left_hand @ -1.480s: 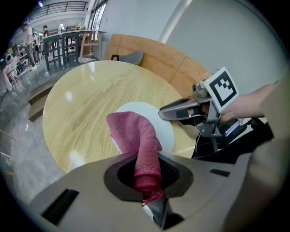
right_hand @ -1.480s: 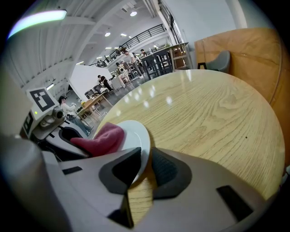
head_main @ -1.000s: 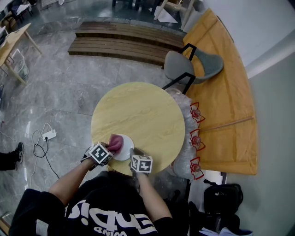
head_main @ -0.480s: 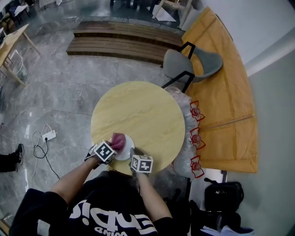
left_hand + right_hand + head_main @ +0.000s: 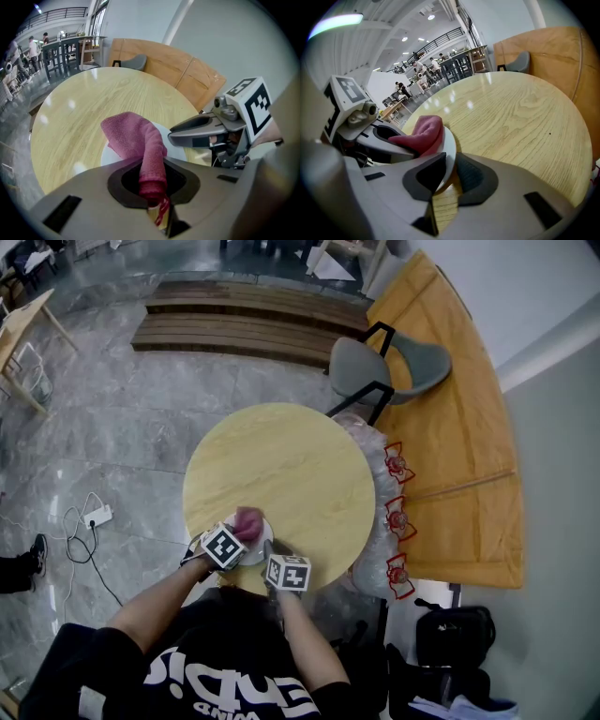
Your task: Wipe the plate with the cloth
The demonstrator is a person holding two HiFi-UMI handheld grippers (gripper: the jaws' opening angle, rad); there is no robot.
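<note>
Your plate (image 5: 259,547) was small, round and white, and it sat by the near edge of the table (image 5: 291,474). The jaws of your right gripper (image 5: 444,174) pinched its rim. The cloth (image 5: 136,137) was dark pink and rumpled. 1 end was clamped in the jaws of your left gripper (image 5: 153,186), and the rest bunched forward onto the plate's face.

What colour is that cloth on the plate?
The cloth is a deep pink, clearest in the left gripper view.
</note>
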